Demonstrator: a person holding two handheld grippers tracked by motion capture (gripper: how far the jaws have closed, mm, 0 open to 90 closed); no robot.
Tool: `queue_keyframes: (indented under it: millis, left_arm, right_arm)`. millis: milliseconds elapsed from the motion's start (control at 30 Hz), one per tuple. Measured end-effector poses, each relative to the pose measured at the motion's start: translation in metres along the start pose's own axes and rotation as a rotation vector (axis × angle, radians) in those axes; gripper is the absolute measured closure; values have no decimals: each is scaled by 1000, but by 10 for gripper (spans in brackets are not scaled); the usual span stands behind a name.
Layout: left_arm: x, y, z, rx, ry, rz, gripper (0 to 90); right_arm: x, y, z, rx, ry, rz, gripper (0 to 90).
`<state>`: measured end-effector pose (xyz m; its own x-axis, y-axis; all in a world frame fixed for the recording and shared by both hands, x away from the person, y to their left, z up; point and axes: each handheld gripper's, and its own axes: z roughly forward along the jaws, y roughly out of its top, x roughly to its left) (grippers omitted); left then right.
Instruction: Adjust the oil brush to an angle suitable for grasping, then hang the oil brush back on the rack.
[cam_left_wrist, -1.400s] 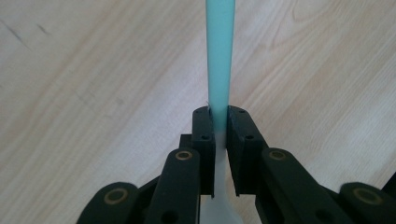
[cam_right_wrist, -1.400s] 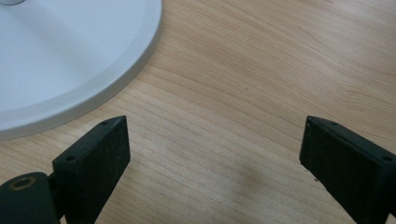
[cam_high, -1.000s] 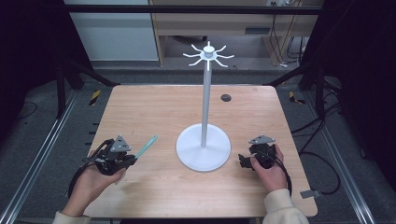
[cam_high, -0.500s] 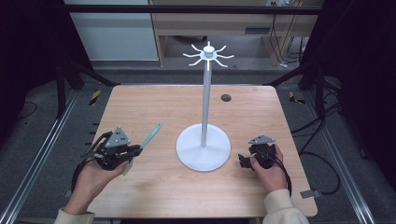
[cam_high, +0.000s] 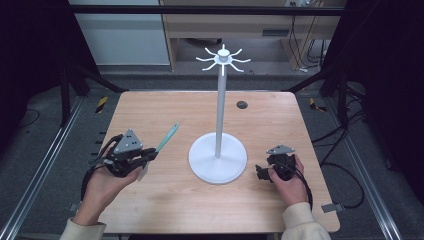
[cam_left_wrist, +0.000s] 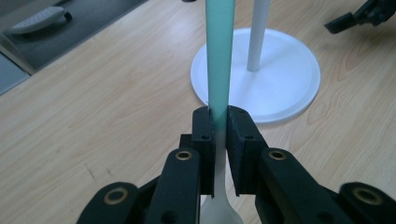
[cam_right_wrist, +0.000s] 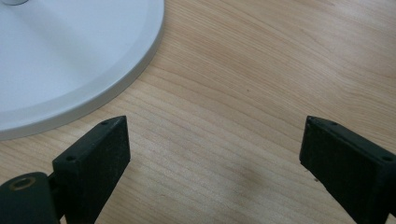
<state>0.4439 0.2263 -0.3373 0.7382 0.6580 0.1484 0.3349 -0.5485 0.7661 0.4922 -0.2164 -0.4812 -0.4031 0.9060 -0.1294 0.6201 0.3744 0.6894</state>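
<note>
Clamped in left gripper (cam_left_wrist: 218, 126), teal spatula (cam_high: 167, 138) aimed at one o'clock toward hook stand (cam_high: 218, 160) for hanging; right gripper (cam_right_wrist: 212, 163) spread, idle.

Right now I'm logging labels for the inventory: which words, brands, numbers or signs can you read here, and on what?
None can be read.
Green stick, held in the left gripper: plain, no print.
White stand: no marking.
Table: bare wood grain, plus a small dark round spot too small to tell apart.
Right gripper, open: black pads with no lettering.
</note>
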Motion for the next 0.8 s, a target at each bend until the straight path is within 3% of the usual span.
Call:
queue_keyframes:
  millis: [800]
  left_arm:
    - [-9, 47, -17, -115, 1, 22, 819]
  right_arm:
    - [-1, 0, 0, -2, -1, -2, 92]
